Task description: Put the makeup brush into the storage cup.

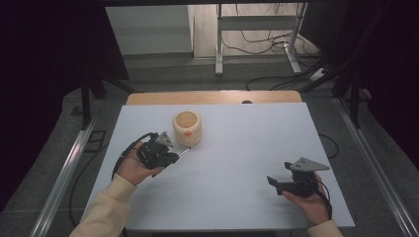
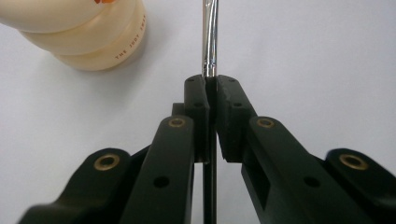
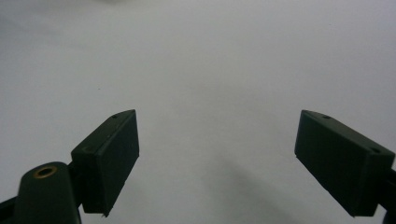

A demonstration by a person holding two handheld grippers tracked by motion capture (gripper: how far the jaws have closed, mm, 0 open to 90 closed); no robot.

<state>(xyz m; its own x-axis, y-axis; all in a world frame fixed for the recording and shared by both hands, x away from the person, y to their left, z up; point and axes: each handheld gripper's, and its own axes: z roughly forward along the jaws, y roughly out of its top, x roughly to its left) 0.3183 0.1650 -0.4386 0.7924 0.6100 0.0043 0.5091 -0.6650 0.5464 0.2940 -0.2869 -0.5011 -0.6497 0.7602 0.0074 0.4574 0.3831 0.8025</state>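
Note:
A cream, ribbed round pot (image 1: 187, 127) with an orange mark on its side stands on the white table (image 1: 237, 148), left of centre; its base shows at the upper left of the left gripper view (image 2: 93, 42). My left gripper (image 1: 172, 157) (image 2: 211, 84) is just in front of the pot, shut on a thin brush. The brush's black handle runs down between the jaws and its silver ferrule (image 2: 210, 42) points away past the pot's right side. My right gripper (image 1: 273, 181) (image 3: 217, 126) rests low at the table's front right, open, with bare table between its fingers.
A wooden strip (image 1: 212, 97) edges the table's far side. Beyond it are a desk frame (image 1: 257, 24) and loose cables (image 1: 276, 44) on the floor. Metal rails (image 1: 64, 173) run along both sides of the table.

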